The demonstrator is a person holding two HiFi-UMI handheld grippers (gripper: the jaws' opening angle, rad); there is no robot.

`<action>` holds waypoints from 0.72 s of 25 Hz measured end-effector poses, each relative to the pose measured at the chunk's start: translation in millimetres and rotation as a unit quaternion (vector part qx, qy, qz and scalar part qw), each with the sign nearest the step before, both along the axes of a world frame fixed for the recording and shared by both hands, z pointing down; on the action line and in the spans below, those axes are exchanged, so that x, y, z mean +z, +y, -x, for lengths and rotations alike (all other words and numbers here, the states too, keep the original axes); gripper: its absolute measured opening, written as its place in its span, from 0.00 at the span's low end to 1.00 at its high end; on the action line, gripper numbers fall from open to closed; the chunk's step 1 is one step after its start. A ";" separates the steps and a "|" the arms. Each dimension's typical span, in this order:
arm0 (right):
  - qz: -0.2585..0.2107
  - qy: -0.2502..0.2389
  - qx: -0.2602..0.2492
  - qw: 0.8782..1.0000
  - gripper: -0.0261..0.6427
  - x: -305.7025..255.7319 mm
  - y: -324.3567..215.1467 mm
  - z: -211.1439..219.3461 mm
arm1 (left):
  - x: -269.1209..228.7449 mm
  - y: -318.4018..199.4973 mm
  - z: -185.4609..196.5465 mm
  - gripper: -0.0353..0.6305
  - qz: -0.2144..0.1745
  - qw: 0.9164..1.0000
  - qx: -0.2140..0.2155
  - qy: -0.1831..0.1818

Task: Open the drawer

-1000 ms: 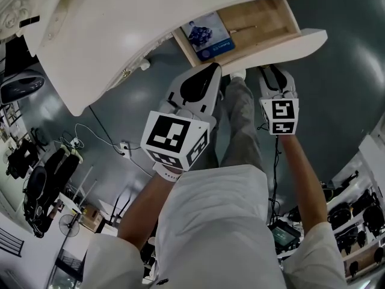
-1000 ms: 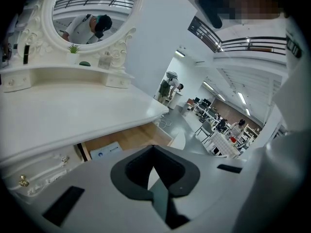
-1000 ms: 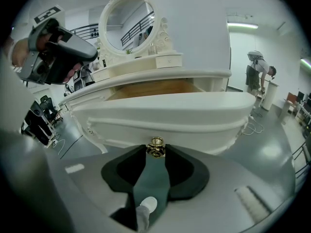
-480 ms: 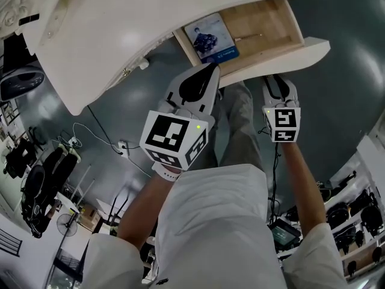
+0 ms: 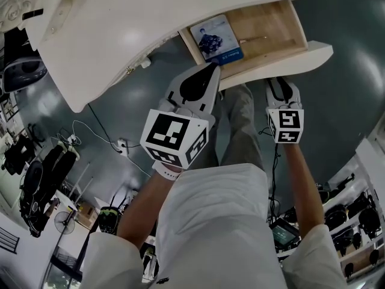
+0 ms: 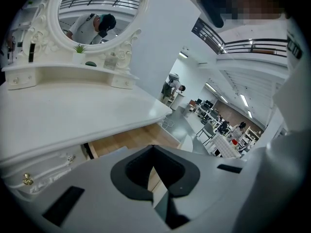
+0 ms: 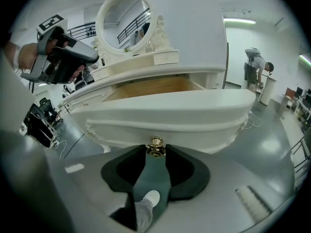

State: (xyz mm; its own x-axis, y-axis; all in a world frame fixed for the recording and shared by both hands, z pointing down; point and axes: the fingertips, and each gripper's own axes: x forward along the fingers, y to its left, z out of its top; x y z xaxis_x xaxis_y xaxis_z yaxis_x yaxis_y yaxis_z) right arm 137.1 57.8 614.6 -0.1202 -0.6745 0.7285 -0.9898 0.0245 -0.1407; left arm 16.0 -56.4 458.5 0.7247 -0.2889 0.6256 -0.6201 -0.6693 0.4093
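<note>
1. Two handheld grippers are up at a white dressing table [image 5: 72,95]. Its wood-lined drawer [image 5: 274,26], with a curved white front, stands pulled well out from under the white tabletop [image 5: 120,35].
2. Right gripper [image 5: 278,80]: the right gripper view shows the jaws grasping the small brass knob [image 7: 156,146] on the drawer front by their very tips. They have just eased apart a touch, with the knob between them. In the head view the gripper body covers that knob.
3. Left gripper [image 5: 214,68]: the left gripper view shows the jaws clenched tip to tip with nothing in them. The head view puts it near the drawer's left front corner; contact can't be told.
4. Only the head view looks into the drawer, where a blue printed booklet [image 5: 219,38] lies flat at the left end.
5. Only the gripper views show the oval mirror [image 6: 112,13] in its ornate white frame, upright at the back of the tabletop. The left gripper view also catches a second brass knob [image 6: 27,179] on the panel below the tabletop edge.
</note>
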 end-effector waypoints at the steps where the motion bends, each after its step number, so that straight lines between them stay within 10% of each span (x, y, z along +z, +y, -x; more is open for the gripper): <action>1: 0.002 0.000 0.000 1.000 0.25 0.4 -0.6 0.6 | -0.3 -1.0 0.8 0.07 0.000 1.000 0.000 0.000; 18: 0.006 -0.003 -0.008 1.000 0.32 -31.8 2.1 14.6 | -18.1 -12.0 12.3 0.07 -0.009 1.000 -0.007 0.007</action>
